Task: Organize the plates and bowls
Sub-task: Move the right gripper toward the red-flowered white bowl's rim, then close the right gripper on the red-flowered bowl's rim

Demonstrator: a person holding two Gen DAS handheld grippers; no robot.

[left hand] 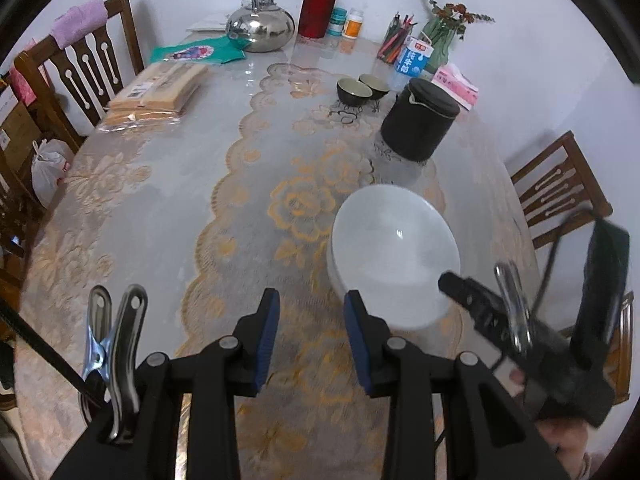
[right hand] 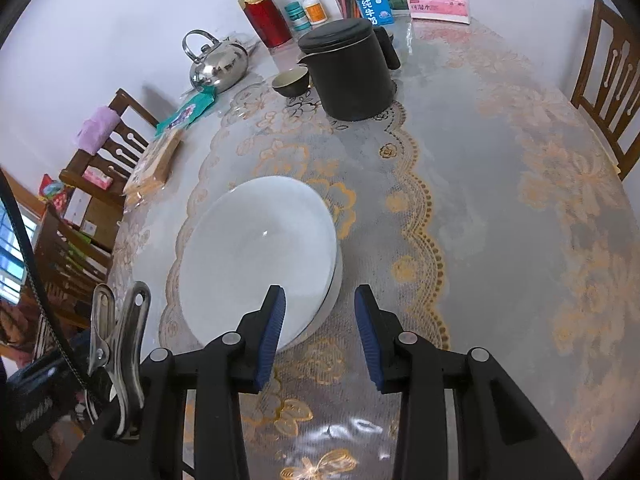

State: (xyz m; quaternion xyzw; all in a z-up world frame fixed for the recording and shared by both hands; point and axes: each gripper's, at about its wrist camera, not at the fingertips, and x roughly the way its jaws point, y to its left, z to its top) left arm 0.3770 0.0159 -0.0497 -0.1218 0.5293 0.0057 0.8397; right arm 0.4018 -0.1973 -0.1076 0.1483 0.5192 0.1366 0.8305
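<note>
Where pencils stand, milk carton (right hand: 372, 3) reads 纯牛奶, by tissue pack (right hand: 438, 4).

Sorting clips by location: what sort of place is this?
Probably a home dining room: a lace-covered table with wooden chairs, a steel kettle and stacked white plates.

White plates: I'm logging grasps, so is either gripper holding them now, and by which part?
Nothing is held. The left gripper and right gripper are both open beside the stacked white plates.
</note>
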